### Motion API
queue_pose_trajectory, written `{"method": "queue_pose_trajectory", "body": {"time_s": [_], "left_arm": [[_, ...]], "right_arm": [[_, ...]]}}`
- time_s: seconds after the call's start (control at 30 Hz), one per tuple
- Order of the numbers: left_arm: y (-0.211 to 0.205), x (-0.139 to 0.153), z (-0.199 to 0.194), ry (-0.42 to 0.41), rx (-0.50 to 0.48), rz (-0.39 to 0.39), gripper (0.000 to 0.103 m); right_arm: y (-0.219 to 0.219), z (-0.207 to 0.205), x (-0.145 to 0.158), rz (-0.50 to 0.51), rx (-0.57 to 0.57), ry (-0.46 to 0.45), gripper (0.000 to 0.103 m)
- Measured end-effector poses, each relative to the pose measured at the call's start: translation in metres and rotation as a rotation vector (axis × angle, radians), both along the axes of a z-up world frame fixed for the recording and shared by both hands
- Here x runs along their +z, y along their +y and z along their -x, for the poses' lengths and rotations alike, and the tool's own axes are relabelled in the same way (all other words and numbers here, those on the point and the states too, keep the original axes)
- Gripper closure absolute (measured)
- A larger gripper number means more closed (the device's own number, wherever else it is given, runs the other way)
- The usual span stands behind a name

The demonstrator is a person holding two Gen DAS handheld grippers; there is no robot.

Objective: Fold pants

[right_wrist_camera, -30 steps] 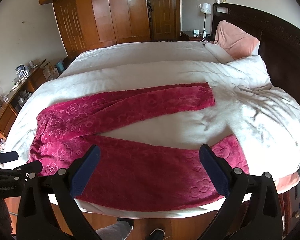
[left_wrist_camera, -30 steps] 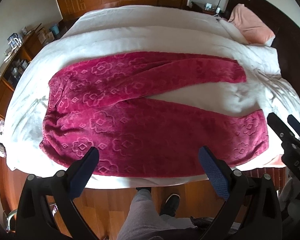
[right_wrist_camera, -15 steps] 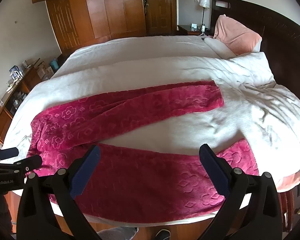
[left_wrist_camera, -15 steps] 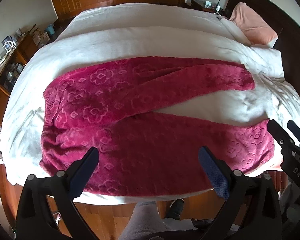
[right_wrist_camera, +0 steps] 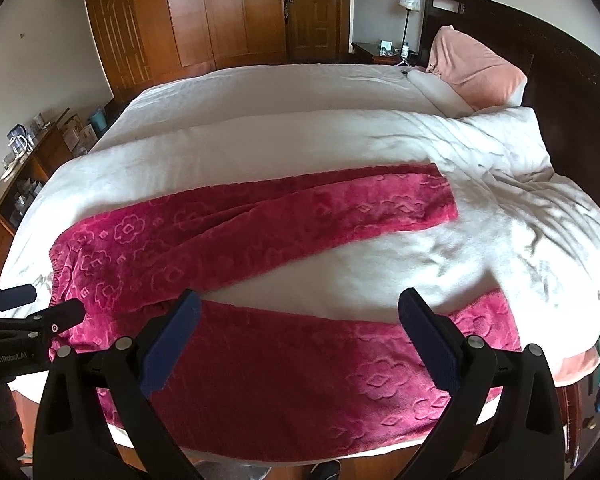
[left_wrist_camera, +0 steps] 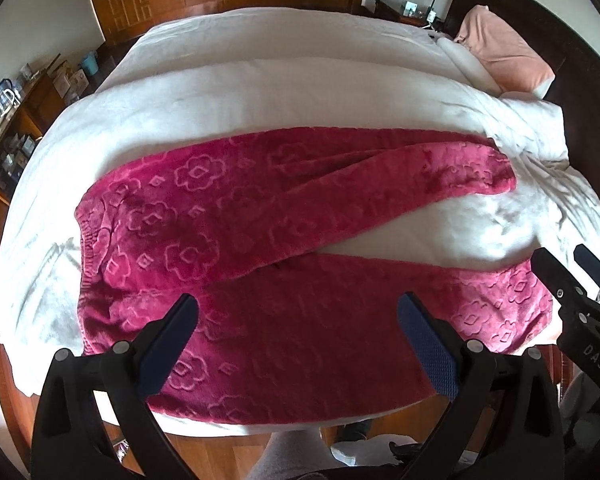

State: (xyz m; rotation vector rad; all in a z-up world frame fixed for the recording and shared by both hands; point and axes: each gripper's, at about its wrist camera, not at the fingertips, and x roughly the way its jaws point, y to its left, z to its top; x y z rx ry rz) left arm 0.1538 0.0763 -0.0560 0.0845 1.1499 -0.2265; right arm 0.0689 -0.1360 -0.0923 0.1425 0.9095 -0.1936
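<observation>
Pants (left_wrist_camera: 260, 240) lie spread flat on the bed (left_wrist_camera: 260, 92), waistband toward the left, the two legs splayed apart in a V toward the headboard side on the right. Over the last second both cameras have closed in on the near edge: the fabric fills more of each view and the floor strip at the bottom has shrunk. The pants themselves have not shifted, and no fold has been started. My reading is that this is the approach before a first grasp, most likely on the near leg, to bring it over the far one.

Left gripper (left_wrist_camera: 296, 332) hangs over the near leg close to the crotch, jaws spread wide with nothing between them. Right gripper (right_wrist_camera: 298, 328) hovers further along the same leg, equally wide and empty. Neither pair of fingers seems to be touching the cloth yet, though the fisheye makes height hard to judge.

Left view shows the whole waistband and the right gripper's black fingers (left_wrist_camera: 560, 292) just beside the near cuff. Right view loses part of the waistband behind the left tool (right_wrist_camera: 32, 320), but shows the far leg's cuff and the rumpled blanket (right_wrist_camera: 520, 200) beyond it more plainly, along with a pink pillow (right_wrist_camera: 476, 72) at the headboard.
</observation>
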Motion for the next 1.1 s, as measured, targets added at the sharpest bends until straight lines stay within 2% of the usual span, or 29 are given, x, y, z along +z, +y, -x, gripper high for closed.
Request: {"method": "queue_pose_trajectory", "body": {"time_s": [0.37, 0.7, 0.9, 1.1], "left_arm": [[0.008, -0.012, -0.022, 0.039, -0.001, 0.026, 0.005], [-0.007, -0.034, -0.049, 0.069, -0.030, 0.003, 0.005], [-0.025, -0.060, -0.078, 0.111, -0.022, -0.021, 0.005], [-0.054, -0.082, -0.101, 0.133, -0.019, -0.065, 0.005]], "right_arm": [[0.000, -0.021, -0.011, -0.028, -0.015, 0.045, 0.003], [-0.022, -0.025, -0.028, -0.043, -0.074, 0.102, 0.003], [-0.074, -0.019, -0.043, -0.065, -0.178, 0.152, 0.003], [-0.148, -0.025, -0.058, -0.108, -0.257, 0.161, 0.003]]}}
